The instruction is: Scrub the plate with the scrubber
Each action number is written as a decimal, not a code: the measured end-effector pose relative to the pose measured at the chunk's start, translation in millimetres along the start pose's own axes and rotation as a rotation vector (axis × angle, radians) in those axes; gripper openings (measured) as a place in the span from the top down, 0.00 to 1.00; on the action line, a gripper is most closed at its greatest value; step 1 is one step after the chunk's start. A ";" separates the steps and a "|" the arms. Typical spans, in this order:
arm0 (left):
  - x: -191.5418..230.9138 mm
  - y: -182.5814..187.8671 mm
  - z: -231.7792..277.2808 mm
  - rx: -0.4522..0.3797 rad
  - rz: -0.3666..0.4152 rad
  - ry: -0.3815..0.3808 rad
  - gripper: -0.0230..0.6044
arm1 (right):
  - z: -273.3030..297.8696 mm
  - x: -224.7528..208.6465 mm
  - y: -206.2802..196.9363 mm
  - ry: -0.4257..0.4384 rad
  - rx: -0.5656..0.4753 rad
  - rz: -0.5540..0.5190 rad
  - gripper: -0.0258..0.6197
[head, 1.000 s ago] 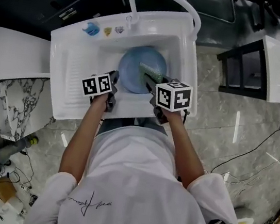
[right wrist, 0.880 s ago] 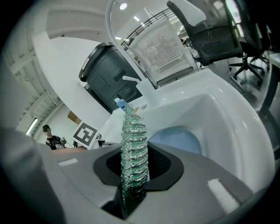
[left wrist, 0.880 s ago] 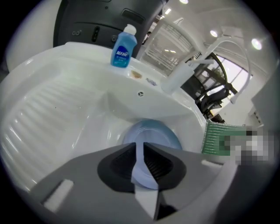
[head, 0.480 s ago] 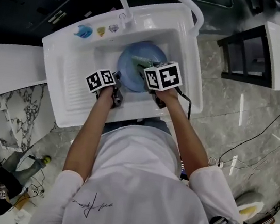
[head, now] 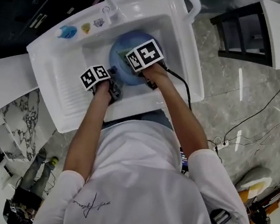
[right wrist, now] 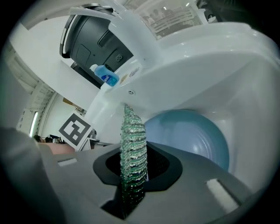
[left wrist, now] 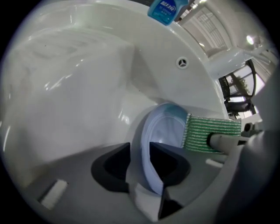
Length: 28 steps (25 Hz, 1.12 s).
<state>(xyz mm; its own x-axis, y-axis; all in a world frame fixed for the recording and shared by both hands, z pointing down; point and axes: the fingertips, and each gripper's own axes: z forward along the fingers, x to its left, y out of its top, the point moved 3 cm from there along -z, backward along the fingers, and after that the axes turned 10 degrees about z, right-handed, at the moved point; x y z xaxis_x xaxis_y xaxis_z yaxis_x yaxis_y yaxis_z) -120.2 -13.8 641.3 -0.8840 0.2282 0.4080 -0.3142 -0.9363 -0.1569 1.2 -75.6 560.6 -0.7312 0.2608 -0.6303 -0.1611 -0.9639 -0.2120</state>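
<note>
Sink holds blue plate and green scrubber.

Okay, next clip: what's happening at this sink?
A person stands at a white sink with a gripper in each hand. The left gripper is shut on the rim of a blue plate, holding it tilted up on edge in the basin. The right gripper is shut on a green scrubber, which appears to rest against the plate's face. Scrubbing looks under way.
</note>
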 end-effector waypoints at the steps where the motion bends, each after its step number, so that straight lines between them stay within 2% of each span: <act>1: 1.3 -1.4 2.0 0.007 -0.011 -0.003 0.73 | 4.0 -0.7 1.1 0.005 0.014 0.009 0.87; 10: -0.8 -5.7 18.2 0.028 -0.033 -0.064 0.73 | 42.8 3.9 -0.4 0.030 0.158 0.013 0.87; 15: 4.6 -6.7 18.9 0.030 -0.012 0.002 0.74 | 59.3 8.2 -3.3 0.017 0.205 0.010 0.87; 17: 4.6 -6.5 19.5 0.033 0.000 0.004 0.76 | 65.4 9.4 -6.0 0.005 0.226 -0.007 0.87; 19: 3.9 -6.4 21.5 0.037 -0.006 -0.016 0.83 | 71.0 8.8 -8.2 -0.011 0.239 -0.017 0.87; 28: 7.2 -6.6 22.1 0.031 -0.001 -0.028 0.83 | 85.4 0.4 -5.4 -0.062 0.231 -0.030 0.87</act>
<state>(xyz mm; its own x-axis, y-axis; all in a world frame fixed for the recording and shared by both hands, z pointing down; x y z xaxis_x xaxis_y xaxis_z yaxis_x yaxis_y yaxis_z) -116.8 -11.9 665.2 -0.8737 0.2218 0.4330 -0.3034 -0.9441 -0.1286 -54.8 -74.8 625.3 -0.7621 0.2922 -0.5777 -0.3253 -0.9444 -0.0485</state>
